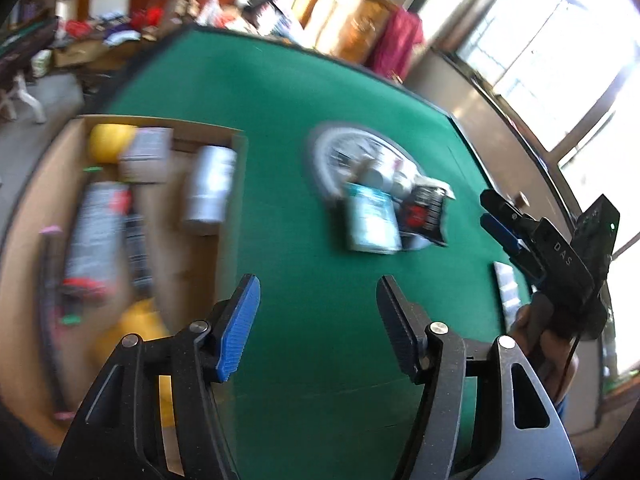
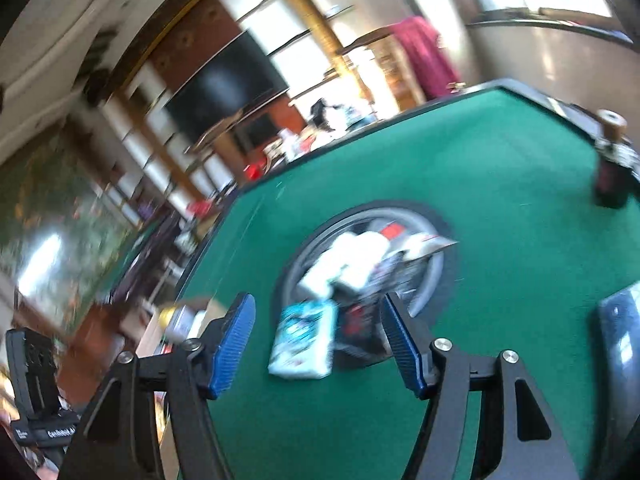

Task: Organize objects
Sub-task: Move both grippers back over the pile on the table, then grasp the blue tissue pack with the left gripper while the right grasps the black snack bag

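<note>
Both grippers are empty right now. Left gripper point(image 1: 318, 320) has its jaws spread apart, angled downward. Right gripper point(image 2: 318, 336) is parted too, tilted sideways, with a hand point(image 1: 548, 344) gripping its handle.

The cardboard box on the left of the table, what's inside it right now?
In the cardboard box: a yellow round thing, a silver can, a grey carton and a long red-capped container, all blurred. Whatever lies beneath them is covered.
</note>
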`<move>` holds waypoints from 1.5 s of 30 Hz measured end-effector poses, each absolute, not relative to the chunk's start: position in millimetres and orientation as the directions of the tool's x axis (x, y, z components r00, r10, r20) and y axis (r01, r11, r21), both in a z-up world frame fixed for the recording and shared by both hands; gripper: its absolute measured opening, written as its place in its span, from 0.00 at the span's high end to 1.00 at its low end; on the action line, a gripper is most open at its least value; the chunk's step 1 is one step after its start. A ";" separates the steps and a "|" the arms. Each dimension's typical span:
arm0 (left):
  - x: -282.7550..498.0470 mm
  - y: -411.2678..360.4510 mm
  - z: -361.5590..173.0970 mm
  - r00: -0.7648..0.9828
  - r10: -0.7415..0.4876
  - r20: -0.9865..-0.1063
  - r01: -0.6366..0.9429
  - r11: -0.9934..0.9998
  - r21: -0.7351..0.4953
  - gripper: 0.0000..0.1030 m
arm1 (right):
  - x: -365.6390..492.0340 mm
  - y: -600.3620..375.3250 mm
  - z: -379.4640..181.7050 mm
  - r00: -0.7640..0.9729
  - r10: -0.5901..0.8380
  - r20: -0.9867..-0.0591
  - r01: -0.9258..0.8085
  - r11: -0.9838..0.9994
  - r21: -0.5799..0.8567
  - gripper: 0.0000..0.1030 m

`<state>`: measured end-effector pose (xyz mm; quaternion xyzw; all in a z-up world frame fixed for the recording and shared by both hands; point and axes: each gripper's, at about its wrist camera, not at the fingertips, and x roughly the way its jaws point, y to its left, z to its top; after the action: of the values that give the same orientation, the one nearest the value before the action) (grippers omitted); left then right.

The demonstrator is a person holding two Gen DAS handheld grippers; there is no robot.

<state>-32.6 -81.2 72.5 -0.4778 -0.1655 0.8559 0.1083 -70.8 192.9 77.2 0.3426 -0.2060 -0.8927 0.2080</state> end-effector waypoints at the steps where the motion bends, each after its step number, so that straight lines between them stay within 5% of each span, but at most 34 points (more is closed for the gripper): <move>1: -45.9 -66.3 69.8 -0.491 0.362 -0.792 -0.047 -0.919 -0.391 0.41 | -71.5 199.8 76.5 -0.683 -0.509 -0.524 0.216 -0.826 0.521 0.35; 21: -167.2 23.8 13.9 -0.335 0.183 -0.924 -0.001 -0.981 -0.194 0.41 | -71.2 216.5 80.0 -0.682 -0.535 -0.498 0.191 -0.788 0.585 0.35; 24: -165.8 29.9 13.7 -0.391 0.140 -0.910 -0.026 -0.990 -0.141 0.40 | -71.9 216.8 79.6 -0.690 -0.517 -0.507 0.183 -0.802 0.569 0.34; 26: -158.4 25.1 13.4 -0.415 0.132 -0.900 -0.036 -0.991 -0.129 0.53 | -73.0 216.6 78.6 -0.692 -0.506 -0.515 0.178 -0.811 0.558 0.34; 43: -78.1 -12.8 1.6 -0.563 0.106 -0.820 -0.046 -0.994 -0.097 0.52 | -123.9 182.9 31.3 -0.609 -0.364 -0.705 0.053 -0.905 0.422 0.35; 45: -79.7 -9.2 0.4 -0.566 0.108 -0.817 -0.051 -0.994 -0.096 0.51 | -133.1 172.1 28.5 -0.601 -0.329 -0.728 0.055 -0.926 0.373 0.42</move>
<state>-79.7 -9.2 0.4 -0.4635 -0.0308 0.8844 0.0450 -133.1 172.1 28.5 0.4329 -0.1579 -0.8808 0.1091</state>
